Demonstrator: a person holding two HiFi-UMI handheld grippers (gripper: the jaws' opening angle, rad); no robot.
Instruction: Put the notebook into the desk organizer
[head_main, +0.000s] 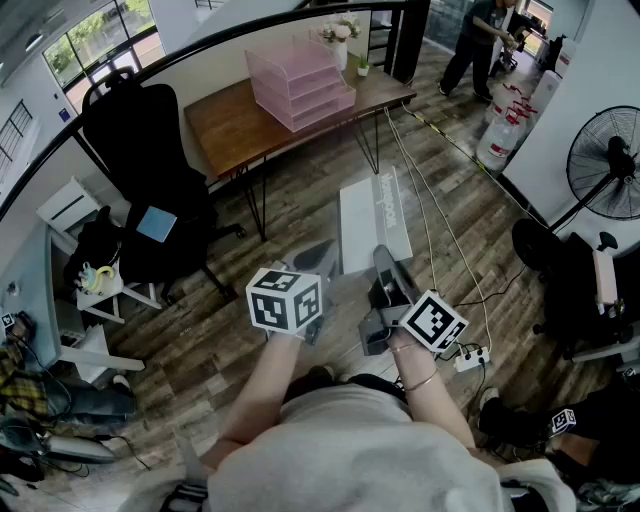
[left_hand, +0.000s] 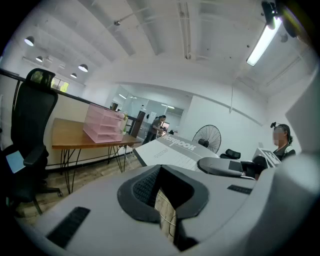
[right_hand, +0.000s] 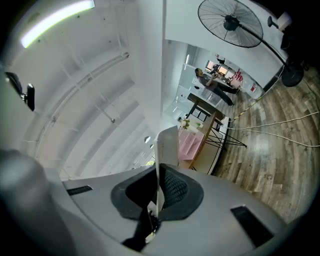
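Note:
In the head view my right gripper (head_main: 386, 264) is shut on the near edge of the grey notebook (head_main: 372, 214), which hangs flat over the wooden floor. The right gripper view has the notebook (right_hand: 168, 145) edge-on, pinched between the dark pads (right_hand: 172, 187). My left gripper (head_main: 317, 256) hovers just left of the notebook, apart from it, jaws slightly open with only floor between them (left_hand: 163, 202). The left gripper view also shows the notebook (left_hand: 170, 151) with the right gripper (left_hand: 225, 167) on it. The pink desk organizer (head_main: 298, 84) stands far ahead on the brown desk (head_main: 232, 122).
A black office chair (head_main: 150, 165) stands left of the desk. White cables (head_main: 440, 225) run across the floor to a power strip (head_main: 470, 357). A standing fan (head_main: 610, 175) is at the right. A person (head_main: 482, 40) and water bottles (head_main: 503, 130) are at the back right.

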